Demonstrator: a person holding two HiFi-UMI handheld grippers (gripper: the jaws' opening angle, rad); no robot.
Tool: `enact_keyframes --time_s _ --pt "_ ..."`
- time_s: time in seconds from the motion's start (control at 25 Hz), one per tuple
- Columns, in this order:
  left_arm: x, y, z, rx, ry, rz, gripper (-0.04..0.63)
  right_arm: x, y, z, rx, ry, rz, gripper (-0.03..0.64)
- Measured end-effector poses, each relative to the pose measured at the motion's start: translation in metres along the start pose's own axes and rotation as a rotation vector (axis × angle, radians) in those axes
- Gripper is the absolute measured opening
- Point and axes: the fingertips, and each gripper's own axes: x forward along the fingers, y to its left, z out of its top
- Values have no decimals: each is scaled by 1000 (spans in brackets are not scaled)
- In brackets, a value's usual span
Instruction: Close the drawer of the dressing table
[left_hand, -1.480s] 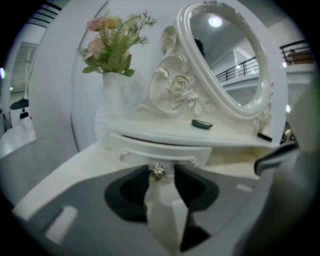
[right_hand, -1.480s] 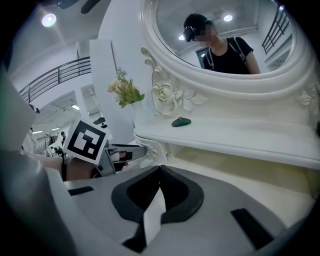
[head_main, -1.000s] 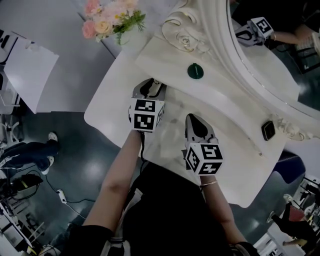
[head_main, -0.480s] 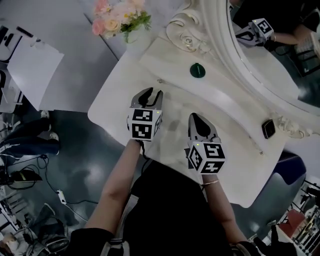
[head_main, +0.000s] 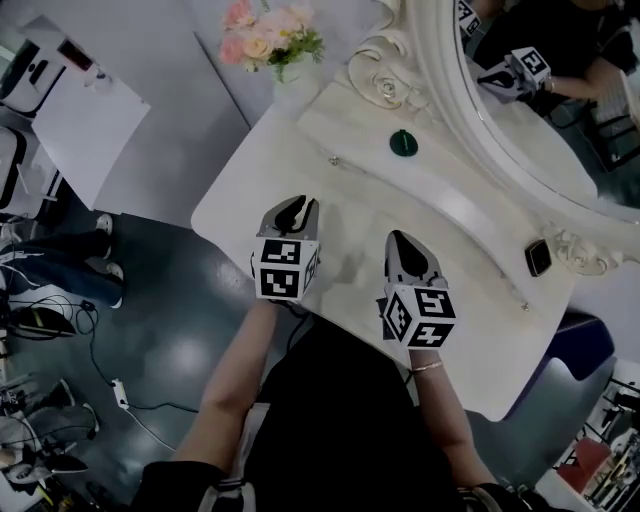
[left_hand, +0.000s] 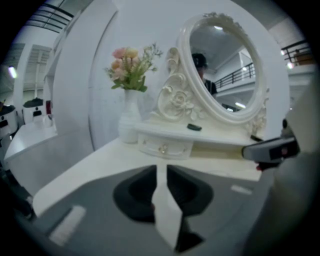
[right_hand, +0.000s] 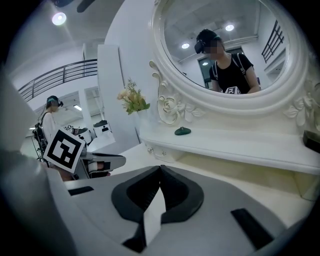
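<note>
No txt, brand, label or nr legible anywhere. Only signs are black-&-white square code markers, w/ no letters or digits in them. One set sits on the left cube (head_main: 283, 265) at the back end of the left gripper (head_main: 294, 203), on its top & rear faces. One face of it also shows in the right gripper view, off to that gripper's left. Same kind on the right cube (head_main: 420, 315) behind the right gripper (head_main: 402, 240). More such markers show as reflections in the mirror (head_main: 560, 150) ahead of both grippers. White sheet (head_main: 85, 125), far to the left of the left gripper: no print legible.
</note>
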Motion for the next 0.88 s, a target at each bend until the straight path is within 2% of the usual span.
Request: enact_keyframes --time_s 0.44,0.88 --pt "-46 -2 -9 13 -14 1 38 -16 13 -3 -17 -16 0 3" --pt "-80 -5 -19 -8 -39 28 9 -27 25 -2 -51 -35 12 3"
